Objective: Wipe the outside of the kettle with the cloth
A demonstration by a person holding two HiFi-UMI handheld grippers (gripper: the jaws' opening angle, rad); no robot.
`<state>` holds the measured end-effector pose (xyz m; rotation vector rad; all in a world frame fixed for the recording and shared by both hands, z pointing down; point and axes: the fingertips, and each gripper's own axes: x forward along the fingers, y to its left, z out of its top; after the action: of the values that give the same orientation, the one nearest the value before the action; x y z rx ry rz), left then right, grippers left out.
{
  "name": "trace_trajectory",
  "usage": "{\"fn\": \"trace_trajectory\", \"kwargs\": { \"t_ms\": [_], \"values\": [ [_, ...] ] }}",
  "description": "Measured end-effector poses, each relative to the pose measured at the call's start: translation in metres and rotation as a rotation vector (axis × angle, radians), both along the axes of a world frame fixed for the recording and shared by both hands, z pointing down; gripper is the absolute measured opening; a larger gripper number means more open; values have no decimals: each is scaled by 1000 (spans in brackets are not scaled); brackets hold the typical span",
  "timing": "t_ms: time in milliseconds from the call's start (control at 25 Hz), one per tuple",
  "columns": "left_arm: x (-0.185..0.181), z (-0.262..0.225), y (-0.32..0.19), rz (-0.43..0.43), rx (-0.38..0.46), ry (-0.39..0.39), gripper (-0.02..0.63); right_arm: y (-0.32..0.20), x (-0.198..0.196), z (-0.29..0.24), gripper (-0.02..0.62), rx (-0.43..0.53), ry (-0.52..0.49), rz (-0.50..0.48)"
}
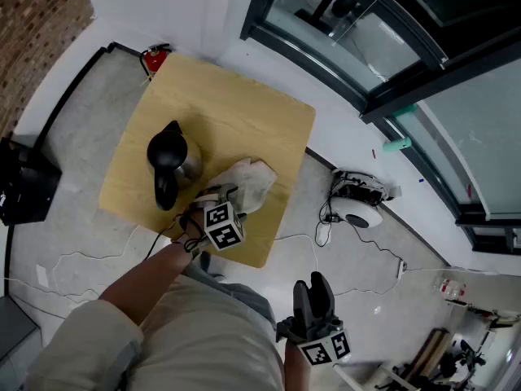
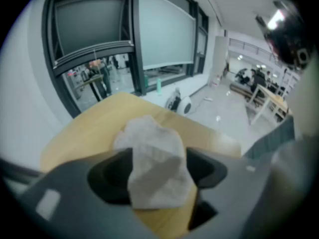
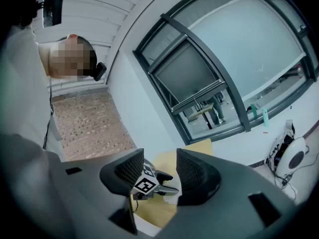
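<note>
Head view: black-and-steel kettle stands near the wooden table's left edge, crumpled white cloth near its right edge. Left gripper view: left gripper straddles the cloth, jaws wide, ready to grasp. Right gripper view: right gripper waits, jaws parted and empty.

Bright, even daylight, probably from the windows; cloth blurred, gripper views' edges dark, warped.

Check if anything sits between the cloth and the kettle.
Nothing visible does. The cloth lies on the table close beside the kettle, and the left gripper has its open jaws around the cloth.
</note>
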<state>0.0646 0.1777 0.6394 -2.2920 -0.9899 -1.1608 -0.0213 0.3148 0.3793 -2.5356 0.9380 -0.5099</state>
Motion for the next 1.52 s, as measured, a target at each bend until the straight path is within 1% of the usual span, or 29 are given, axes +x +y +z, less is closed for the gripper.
{"fn": "trace_trajectory", "kwargs": {
  "t_ms": [80,120,160,200,320,360,400,440,480,560,640,680,760,840,920,1000,1080,1160,1240,1280,1320,1360,1440,1520],
  "values": [
    [8,22,-1,71,45,-39,325,-13,12,7,209,-28,-7,-16],
    [12,33,-2,92,63,-54,325,-19,18,11,209,-41,-12,-25],
    [15,43,-4,97,73,-61,325,-23,25,14,209,-50,-19,-34],
    [18,52,-5,78,65,-59,325,-27,31,17,209,-56,-27,-45],
    [30,57,-10,-67,-35,-34,317,-37,52,22,209,-61,-48,-101],
    [34,56,-12,-99,-42,-27,302,-42,59,24,209,-61,-52,-133],
    [37,56,-15,-122,-30,-21,286,-47,67,27,209,-59,-56,-171],
    [40,57,-18,-144,-12,-20,210,-53,75,30,209,-55,-61,-214],
    [41,58,-20,-167,-1,-31,147,-59,82,32,209,-50,-67,-260],
    [36,56,-23,-229,-17,-86,118,-73,96,34,209,-45,-70,-359],
    [24,45,-29,-316,-65,-140,104,-93,109,33,209,-53,-50,-471],
    [17,34,-33,-362,-91,-142,101,-106,116,30,209,-62,-26,-536],
    [1,2,-46,-459,-148,-106,100,-141,130,26,209,-98,38,-692],
    [-19,-34,-62,-575,-226,-59,100,-184,141,28,209,-181,105,-865],
    [-49,-63,-81,-709,-320,-22,98,-232,141,31,209,-302,198,-1011],
    [-80,-86,-104,-851,-419,6,98,-282,130,28,209,-407,330,-1160],
    [-107,-106,-126,-974,-499,42,98,-329,110,31,209,-519,469,-1338],
    [-133,-123,-145,-1073,-548,81,98,-365,88,47,213,-669,597,-1508],
    [-158,-134,-161,-1158,-579,115,98,-389,68,72,216,-846,664,-1648],
    [-169,-138,-168,-1195,-593,129,100,-397,61,85,218,-923,668,-1701],
    [-179,-143,-174,-1226,-607,141,100,-402,55,96,218,-980,649,-1742],
    [-187,-148,-179,-1250,-622,152,100,-406,51,105,216,-1010,608,-1769],
    [-199,-160,-187,-1282,-652,177,100,-411,49,110,227,-1004,504,-1770],
    [-210,-173,-194,-1305,-678,210,100,-414,50,108,225,-984,447,-1724]
  ]
}}
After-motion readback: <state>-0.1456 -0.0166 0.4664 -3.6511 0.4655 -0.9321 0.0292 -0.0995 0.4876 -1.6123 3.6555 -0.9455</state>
